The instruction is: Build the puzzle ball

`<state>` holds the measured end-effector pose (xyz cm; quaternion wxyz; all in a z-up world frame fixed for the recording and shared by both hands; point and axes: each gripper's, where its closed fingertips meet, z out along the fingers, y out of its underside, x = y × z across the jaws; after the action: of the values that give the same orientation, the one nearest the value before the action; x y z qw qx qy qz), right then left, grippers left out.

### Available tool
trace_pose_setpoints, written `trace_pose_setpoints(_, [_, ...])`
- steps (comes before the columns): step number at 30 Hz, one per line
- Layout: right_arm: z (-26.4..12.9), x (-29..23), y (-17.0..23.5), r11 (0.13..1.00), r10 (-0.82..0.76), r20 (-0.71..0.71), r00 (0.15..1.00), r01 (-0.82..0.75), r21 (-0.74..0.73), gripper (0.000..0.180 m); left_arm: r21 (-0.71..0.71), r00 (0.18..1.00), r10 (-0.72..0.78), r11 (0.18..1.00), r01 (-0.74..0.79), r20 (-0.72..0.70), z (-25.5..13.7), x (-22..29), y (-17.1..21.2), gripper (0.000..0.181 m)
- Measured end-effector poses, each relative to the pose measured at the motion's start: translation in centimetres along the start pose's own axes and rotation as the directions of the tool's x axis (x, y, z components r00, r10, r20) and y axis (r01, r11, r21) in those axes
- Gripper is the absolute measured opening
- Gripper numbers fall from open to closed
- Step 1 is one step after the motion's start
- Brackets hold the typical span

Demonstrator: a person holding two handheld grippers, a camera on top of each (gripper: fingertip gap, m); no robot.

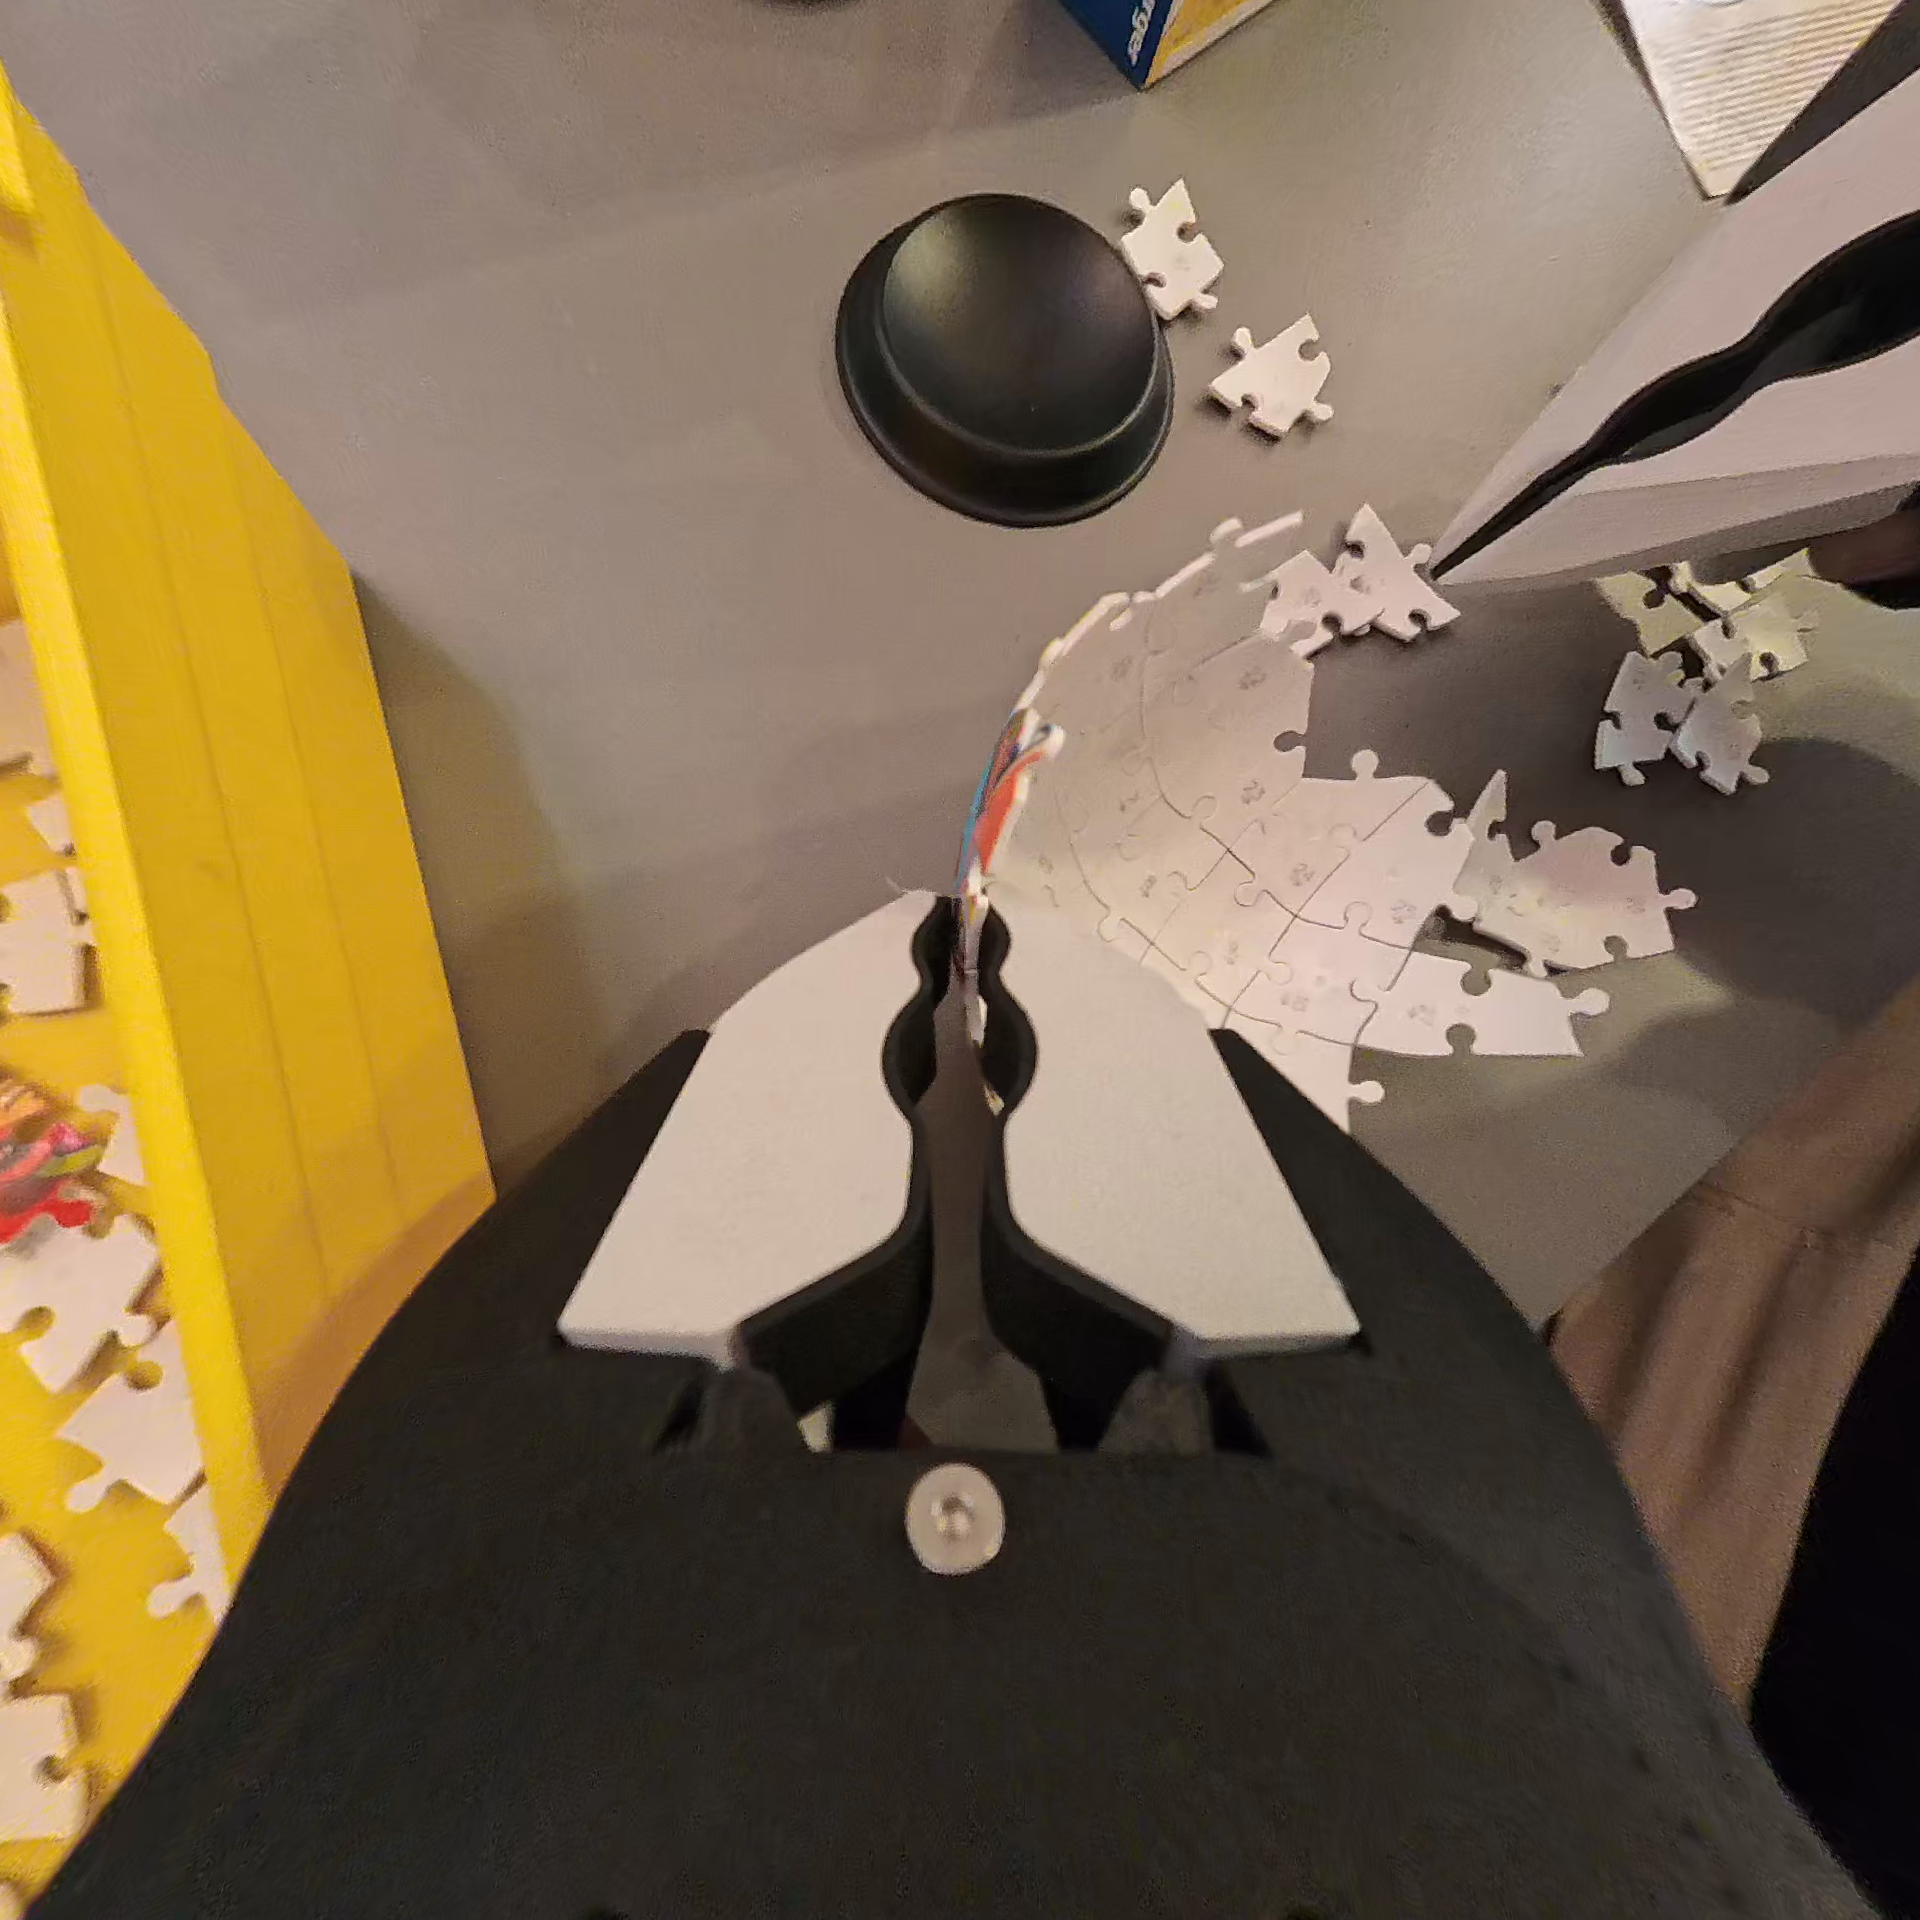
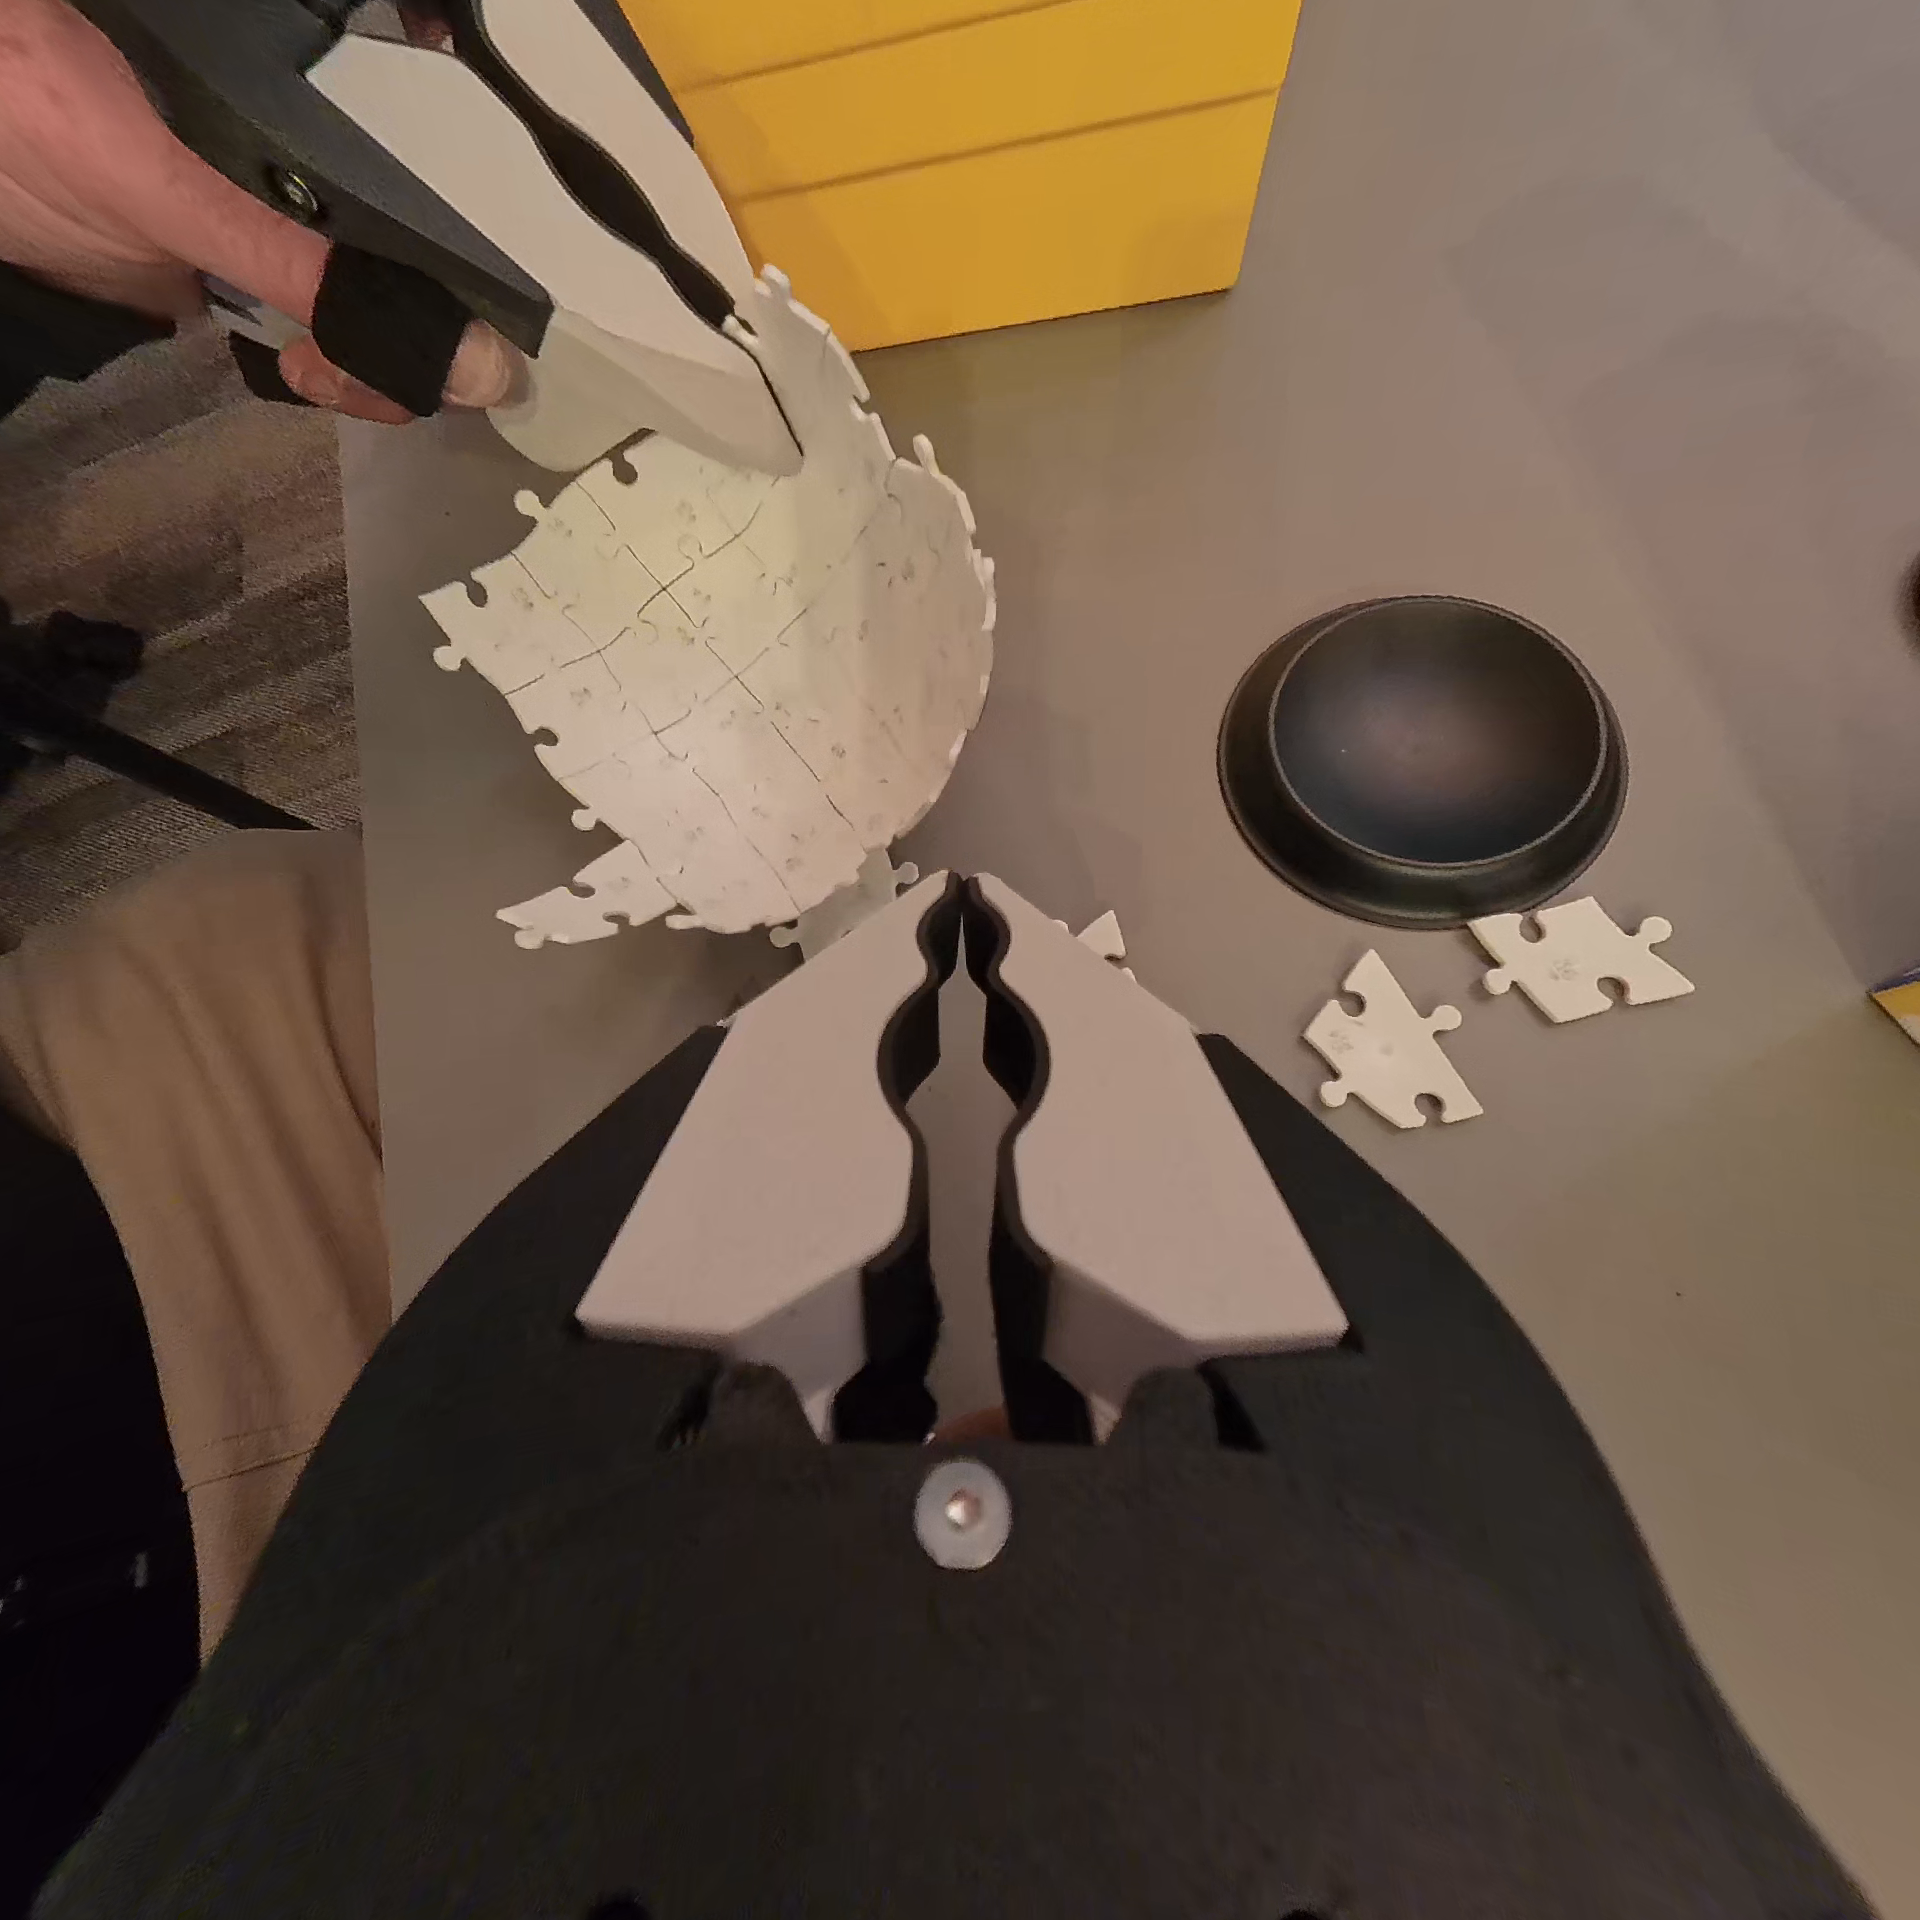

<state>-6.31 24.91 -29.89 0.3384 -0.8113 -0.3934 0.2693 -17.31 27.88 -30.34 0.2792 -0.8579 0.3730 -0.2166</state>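
In my left wrist view, a yellow box (image 1: 208, 727) fills the left side of the frame, with loose white puzzle bits lying in it. My left tongs (image 1: 961, 925) sit at the bottom middle. They are squeezed tight on the edge of the half-built puzzle ball (image 1: 1226, 831), a curved white shell of joined pieces with a strip of bright colour on its outer side. The shell bends up and to the right of the tips. Above it, in the upper middle, a round black stand (image 1: 1003, 358) sits on the grey table (image 1: 571, 416). Two loose white pieces (image 1: 1226, 322) lie just beside the stand on its right. Near the top edge is the corner of a blue and yellow carton (image 1: 1153, 36). At the far right my right tongs (image 1: 1439, 566) come in from the upper corner, their tips touching the top pieces of the shell. A small heap of pieces (image 1: 1694, 686) lies under them.

In my right wrist view, my left hand (image 2: 94, 197) is in the upper left. My right tongs sit at the bottom middle, pressed together, tips just beside the shell's lower edge. I cannot see anything between them.
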Motion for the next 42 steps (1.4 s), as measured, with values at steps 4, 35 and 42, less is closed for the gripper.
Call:
trace_pose_setpoints(4, [-0.1,0.1,0.0,1.0,-0.005,-0.007,1.0,0.005,-0.002,0.0,0.049,0.999,0.042,0.998,-0.043,0.02,-0.5,0.1,-0.7,0.003])
trace_pose_setpoints(35, [-1.5,-0.3,3.0,0.988,-0.046,0.071,0.996,0.056,-0.147,0.005,0.323,0.982,0.107,0.934,-0.154,0.159,-0.6,0.0,-3.6,0.002])
trace_pose_setpoints(42, [-0.7,-2.7,5.6,0.957,-0.093,0.185,0.978,0.14,-0.256,0.017,0.36,0.977,0.082,0.921,-0.149,0.195,-1.1,-0.4,-4.3,0.002])
